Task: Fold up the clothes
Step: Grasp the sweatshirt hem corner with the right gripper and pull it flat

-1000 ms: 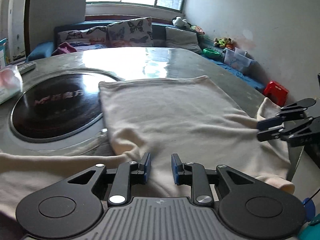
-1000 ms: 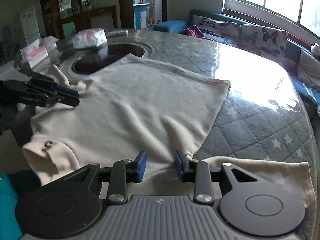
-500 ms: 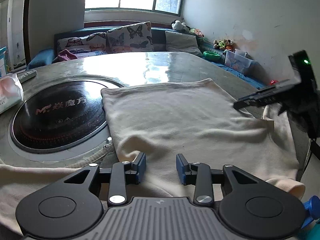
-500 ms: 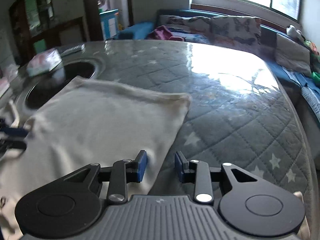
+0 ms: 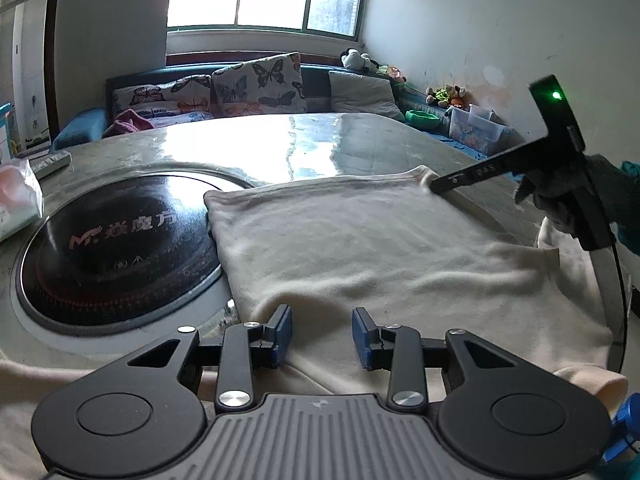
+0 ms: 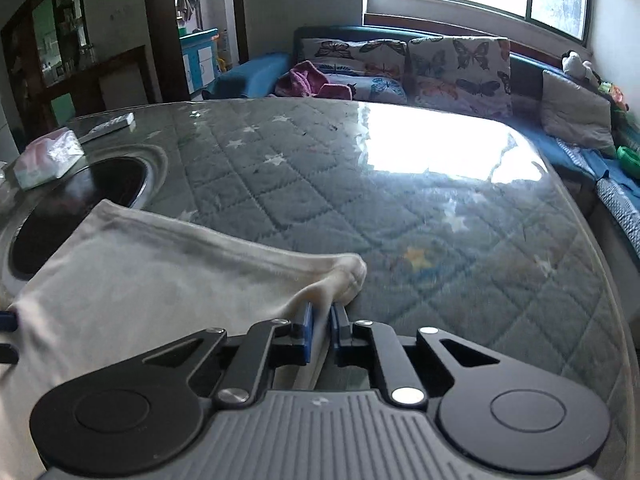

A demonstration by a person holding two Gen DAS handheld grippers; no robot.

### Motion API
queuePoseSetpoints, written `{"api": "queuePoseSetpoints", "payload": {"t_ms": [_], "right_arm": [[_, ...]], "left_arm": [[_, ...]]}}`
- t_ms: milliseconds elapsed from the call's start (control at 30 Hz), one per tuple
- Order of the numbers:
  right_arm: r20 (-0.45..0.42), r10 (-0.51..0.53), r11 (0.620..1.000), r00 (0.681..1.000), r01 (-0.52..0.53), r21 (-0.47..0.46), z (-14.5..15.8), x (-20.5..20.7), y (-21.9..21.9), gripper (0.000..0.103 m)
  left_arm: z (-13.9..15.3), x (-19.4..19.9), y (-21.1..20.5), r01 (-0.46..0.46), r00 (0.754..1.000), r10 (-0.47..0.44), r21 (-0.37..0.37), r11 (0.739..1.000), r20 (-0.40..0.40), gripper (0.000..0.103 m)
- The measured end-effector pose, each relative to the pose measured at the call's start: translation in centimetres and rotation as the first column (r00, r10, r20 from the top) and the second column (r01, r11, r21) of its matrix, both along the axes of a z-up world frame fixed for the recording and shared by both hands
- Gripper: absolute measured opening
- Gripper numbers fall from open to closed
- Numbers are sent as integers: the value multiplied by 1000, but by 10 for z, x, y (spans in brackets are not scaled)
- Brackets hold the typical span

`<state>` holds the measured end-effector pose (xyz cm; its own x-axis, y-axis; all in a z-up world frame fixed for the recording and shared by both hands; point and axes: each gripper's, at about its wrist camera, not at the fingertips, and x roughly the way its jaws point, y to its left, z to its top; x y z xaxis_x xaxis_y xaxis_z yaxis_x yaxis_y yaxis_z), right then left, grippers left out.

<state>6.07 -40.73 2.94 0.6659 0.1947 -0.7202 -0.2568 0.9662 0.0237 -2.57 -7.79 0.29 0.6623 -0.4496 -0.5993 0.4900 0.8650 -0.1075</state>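
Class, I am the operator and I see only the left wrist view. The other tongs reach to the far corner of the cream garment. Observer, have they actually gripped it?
Observer: Yes. The right tongs are shut on the cream garment, pinching its corner.
Operator: Is that corner lying flat?
Observer: No, it is bunched and puckered at the pads.
Operator: What lies beyond it?
Observer: A bare grey quilted table cover with stars.

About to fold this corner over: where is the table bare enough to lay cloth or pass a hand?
Bare quilted tabletop runs from the cream garment's hem to the sofa side. Crowded on the far side: the black round hotplate, tissue pack and remote. The right gripper pinches the hem corner.
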Motion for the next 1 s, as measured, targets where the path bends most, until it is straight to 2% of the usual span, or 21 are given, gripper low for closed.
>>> {"api": "queuePoseSetpoints", "payload": {"t_ms": [300,367,467,600,700,767,900,1000], "right_arm": [[24,-20,998,1000,21,-61,-5,44,7,8],[16,-13,998,1000,14,-67,-4,52,8,9],[15,-7,996,1000,8,-86,0,55,11,9],[38,45,994,998,-41,-97,10,34,18,13],[33,129,989,991,-127,-73,16,8,29,13],[21,203,978,979,-201,-62,16,-11,40,19],[-6,304,951,953,-304,-54,7,-45,63,20],[-6,339,939,941,-338,-53,0,-65,74,21]], "left_arm": [[0,18,-5,-17,1000,16,48,999,16,38],[-1,26,-5,-30,1000,30,43,999,-2,42],[0,34,-3,-55,998,56,33,998,-28,43],[8,30,-4,-86,996,86,24,996,-3,43],[16,29,-2,-99,995,99,-31,995,-1,43],[18,35,-3,-107,994,107,-51,993,-7,43],[14,64,-5,-143,988,139,-71,987,-63,42],[9,80,1,-196,976,187,-81,977,-111,41]]}}
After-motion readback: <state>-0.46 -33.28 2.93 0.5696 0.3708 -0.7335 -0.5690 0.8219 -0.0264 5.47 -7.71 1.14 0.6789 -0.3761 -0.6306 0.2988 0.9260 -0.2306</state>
